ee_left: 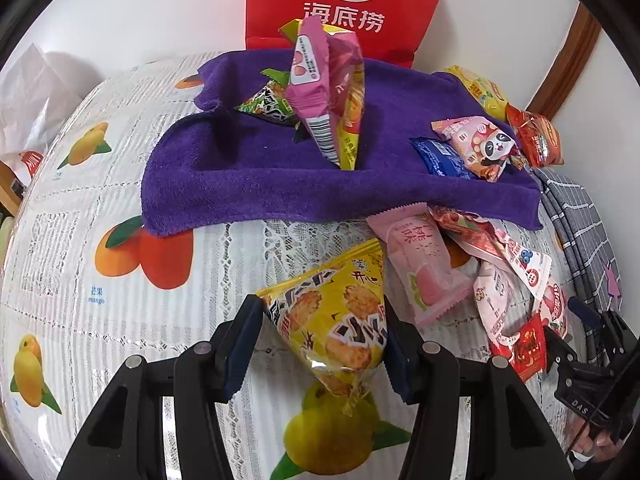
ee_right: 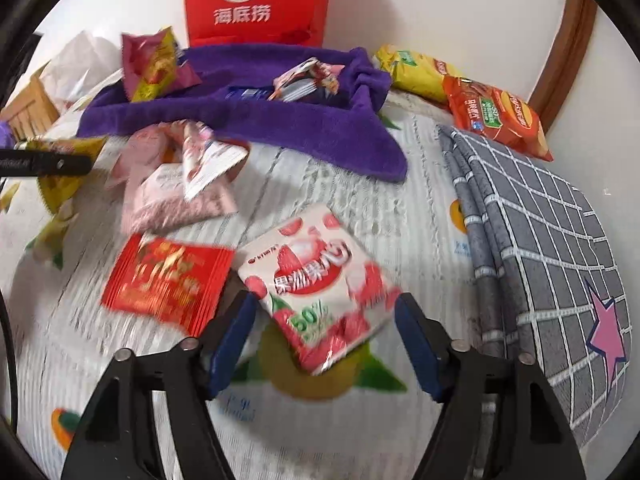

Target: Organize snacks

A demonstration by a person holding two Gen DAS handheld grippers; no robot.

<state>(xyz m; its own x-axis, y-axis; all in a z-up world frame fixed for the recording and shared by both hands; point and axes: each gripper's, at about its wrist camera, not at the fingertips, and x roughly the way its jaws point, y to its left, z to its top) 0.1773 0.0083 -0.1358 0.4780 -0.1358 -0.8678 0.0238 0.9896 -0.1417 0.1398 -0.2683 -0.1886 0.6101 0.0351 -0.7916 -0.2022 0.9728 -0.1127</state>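
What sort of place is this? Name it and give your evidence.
Probably a home dining table against a wall: a fruit-printed tablecloth under a clear cover, a purple towel strewn with snack packets, a red restaurant paper bag by the white wall, and wooden trim.

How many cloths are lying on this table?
2. A purple towel is spread at the back, in front of the red bag. A folded grey checked cloth lies along the right edge. Others may be out of frame.
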